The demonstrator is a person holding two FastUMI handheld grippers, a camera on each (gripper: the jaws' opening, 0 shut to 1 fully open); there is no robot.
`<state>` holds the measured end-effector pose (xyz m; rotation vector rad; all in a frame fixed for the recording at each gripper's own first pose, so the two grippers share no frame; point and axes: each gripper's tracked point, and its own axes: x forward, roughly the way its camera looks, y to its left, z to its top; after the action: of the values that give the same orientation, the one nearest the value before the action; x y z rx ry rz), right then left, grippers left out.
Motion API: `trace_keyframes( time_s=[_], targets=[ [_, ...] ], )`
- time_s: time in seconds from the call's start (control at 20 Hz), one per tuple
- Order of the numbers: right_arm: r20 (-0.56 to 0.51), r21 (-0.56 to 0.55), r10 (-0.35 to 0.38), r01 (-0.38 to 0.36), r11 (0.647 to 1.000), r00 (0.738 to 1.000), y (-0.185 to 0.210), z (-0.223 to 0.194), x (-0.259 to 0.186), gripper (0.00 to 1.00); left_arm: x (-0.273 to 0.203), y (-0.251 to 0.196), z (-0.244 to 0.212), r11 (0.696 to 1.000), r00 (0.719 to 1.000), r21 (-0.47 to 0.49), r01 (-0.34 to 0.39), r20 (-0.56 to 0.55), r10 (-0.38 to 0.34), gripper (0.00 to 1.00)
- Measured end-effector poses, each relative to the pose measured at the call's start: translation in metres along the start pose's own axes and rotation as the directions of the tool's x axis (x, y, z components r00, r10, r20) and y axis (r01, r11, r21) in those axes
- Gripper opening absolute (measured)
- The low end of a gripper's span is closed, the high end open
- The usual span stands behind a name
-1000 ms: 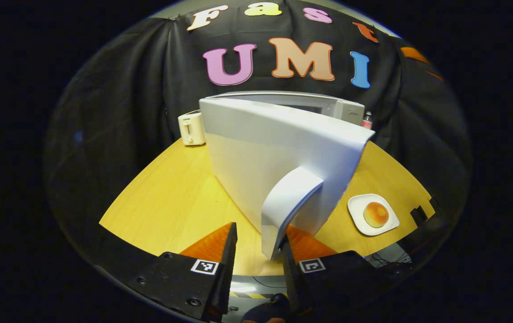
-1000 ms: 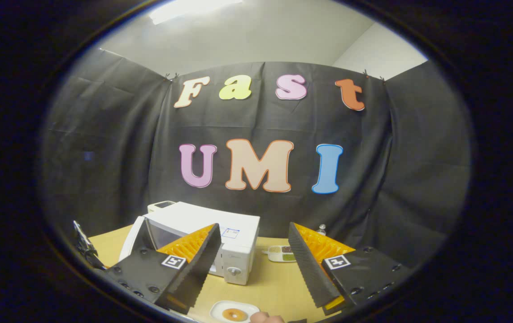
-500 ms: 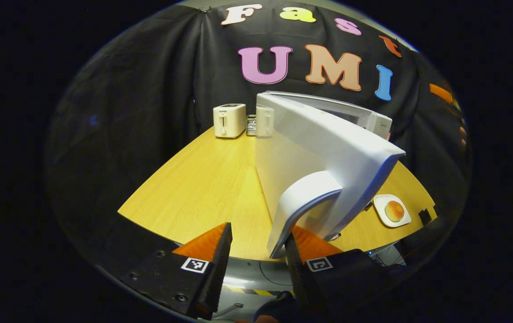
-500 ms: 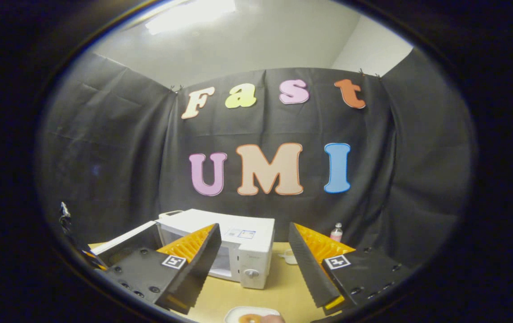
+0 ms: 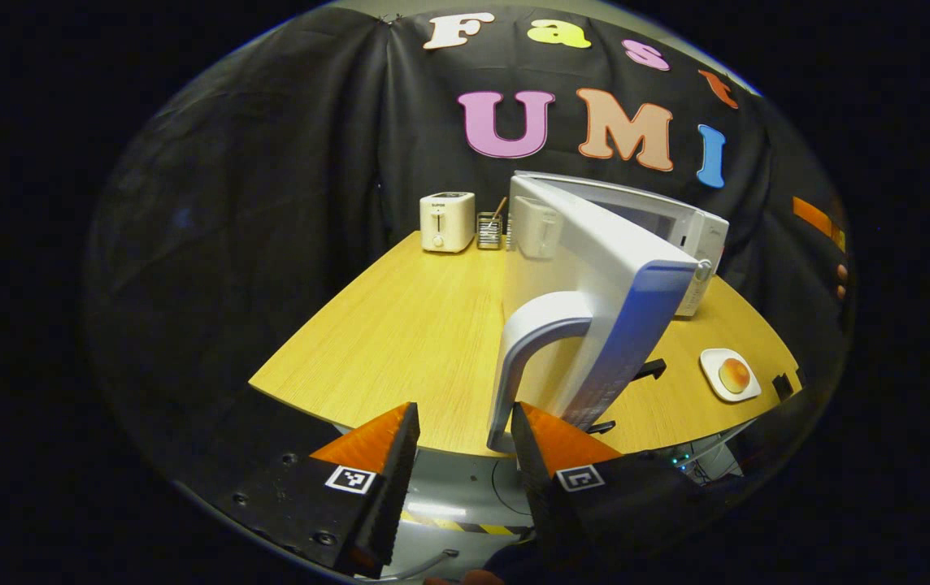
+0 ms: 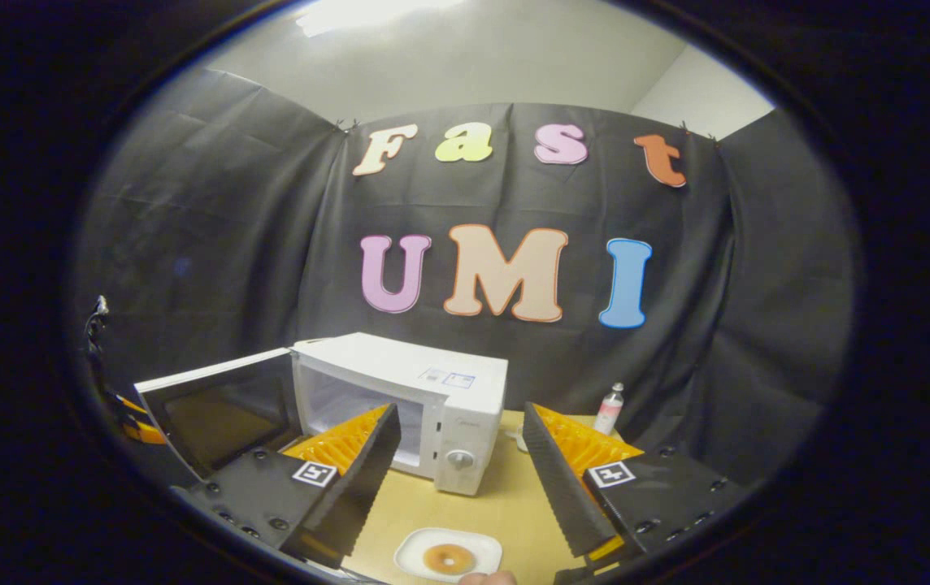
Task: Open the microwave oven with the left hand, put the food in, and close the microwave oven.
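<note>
The white microwave [image 5: 701, 236] stands at the back of the wooden table [image 5: 400, 325], its door [image 5: 595, 276] swung wide open toward me. My left gripper [image 5: 464, 408] is open, and the lower end of the curved door handle [image 5: 534, 341] lies between its fingers, close against the right one. A round bun [image 5: 734, 374] sits on a small white plate [image 5: 717, 390] near the table's right front. In the right gripper view the plate [image 6: 412, 561] with the bun [image 6: 449, 559] lies just below my open right gripper [image 6: 460, 410], with the microwave's open cavity [image 6: 351, 402] and door [image 6: 221, 406] beyond.
A cream toaster [image 5: 446, 221] and a wire utensil holder [image 5: 488, 231] stand at the table's back left. A small bottle [image 6: 610, 409] stands to the right of the microwave. The table's front edge runs just ahead of my left fingers.
The microwave door has swung further open as my left gripper drew back with the handle. The right gripper view has tipped down, bringing the cavity and the plate into fuller sight.
</note>
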<state>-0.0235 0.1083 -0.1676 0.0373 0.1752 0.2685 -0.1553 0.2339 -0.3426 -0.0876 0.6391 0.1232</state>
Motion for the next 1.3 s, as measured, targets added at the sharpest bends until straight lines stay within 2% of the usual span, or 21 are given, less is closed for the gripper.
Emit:
trace_keyframes(
  time_s=[0.35,0.6,0.7,0.8,0.85,1.0,1.15,1.2,1.3],
  targets=[
    [-0.116,0.010,0.021,-0.020,1.000,0.993,0.018,-0.073,0.010,0.97,-0.038,0.035,0.023,0.997,0.996,-0.024,-0.078,0.047,0.079,0.64],
    [-0.243,-0.007,0.018,-0.020,1.000,0.970,0.016,-0.145,0.014,0.96,-0.071,0.046,0.071,0.993,0.982,-0.042,-0.113,0.148,0.118,0.64],
    [-0.309,-0.022,0.027,-0.036,0.999,0.951,0.017,-0.177,0.014,0.96,-0.078,0.054,0.096,0.985,0.967,-0.096,-0.145,0.197,0.161,0.64],
    [-0.362,-0.042,0.035,-0.054,0.998,0.932,0.014,-0.205,0.010,0.96,-0.086,0.059,0.116,0.978,0.951,-0.125,-0.169,0.240,0.195,0.86],
    [-0.384,-0.051,0.034,-0.058,0.997,0.923,0.013,-0.216,0.008,0.98,-0.088,0.058,0.124,0.976,0.948,-0.131,-0.175,0.244,0.203,0.92],
    [-0.449,-0.062,0.017,-0.051,0.997,0.893,0.006,-0.249,0.005,0.98,-0.097,0.049,0.148,0.978,0.933,-0.117,-0.173,0.297,0.200,0.92],
    [-0.512,-0.057,-0.016,-0.015,0.998,0.859,-0.001,-0.278,0.002,0.98,-0.109,0.034,0.179,0.983,0.912,-0.052,-0.176,0.368,0.182,0.91],
    [-0.531,-0.042,-0.021,-0.002,0.999,0.847,-0.002,-0.286,0.002,0.98,-0.110,0.028,0.188,0.984,0.903,-0.029,-0.174,0.393,0.171,0.87],
    [-0.565,-0.010,-0.027,0.026,1.000,0.825,-0.001,-0.300,0.001,0.96,-0.109,0.016,0.201,0.986,0.893,-0.012,-0.165,0.423,0.155,0.87]
  ],
)
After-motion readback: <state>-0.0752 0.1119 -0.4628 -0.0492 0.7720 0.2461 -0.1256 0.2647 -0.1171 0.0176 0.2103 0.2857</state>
